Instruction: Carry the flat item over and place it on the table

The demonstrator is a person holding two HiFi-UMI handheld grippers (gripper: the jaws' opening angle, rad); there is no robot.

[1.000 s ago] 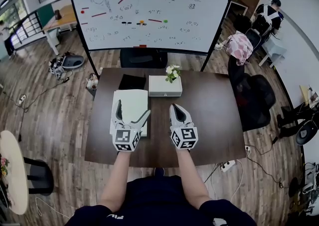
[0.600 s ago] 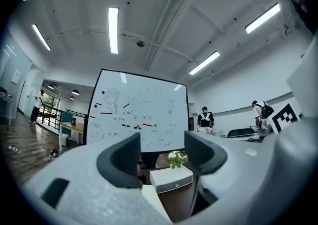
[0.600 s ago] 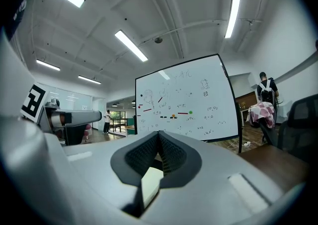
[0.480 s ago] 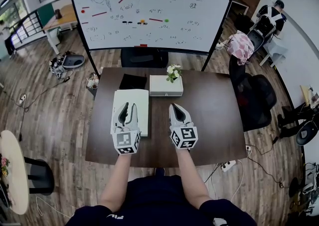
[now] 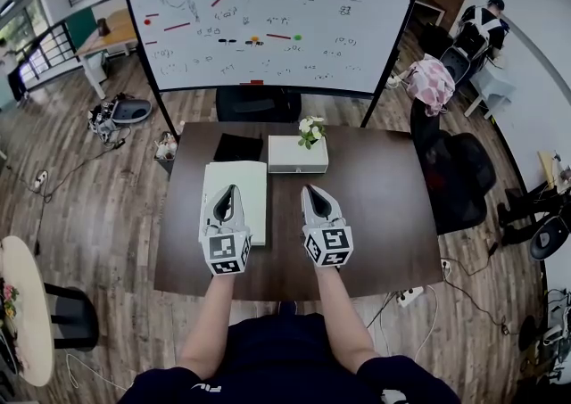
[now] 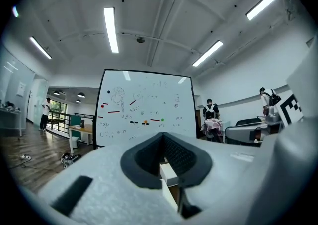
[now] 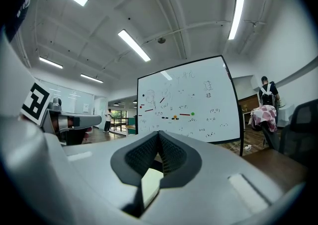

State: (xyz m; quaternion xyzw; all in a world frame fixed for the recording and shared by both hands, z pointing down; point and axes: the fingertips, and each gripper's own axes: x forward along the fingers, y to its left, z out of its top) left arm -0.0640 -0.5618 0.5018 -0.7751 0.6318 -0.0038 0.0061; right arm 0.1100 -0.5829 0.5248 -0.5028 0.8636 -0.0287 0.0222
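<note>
A flat white item [image 5: 251,186] lies on the left part of the dark brown table [image 5: 384,215]. My left gripper [image 5: 228,190] hovers over that item's near half, jaws shut tip to tip with nothing between them. My right gripper [image 5: 311,190] sits beside it over bare tabletop, also shut and empty. In the left gripper view the left gripper [image 6: 162,137] points level toward the whiteboard [image 6: 144,107]. In the right gripper view the right gripper [image 7: 159,135] points the same way.
A white box [image 5: 297,158] with white flowers [image 5: 310,128] stands at the table's far middle, a black flat pad [image 5: 237,145] to its left. A black chair [image 5: 257,103] and the whiteboard [image 5: 268,10] stand behind; another dark chair [image 5: 455,170] is right.
My left gripper's jaws have gone from wide open to shut, staying over the white item. The right gripper has not moved.
</note>
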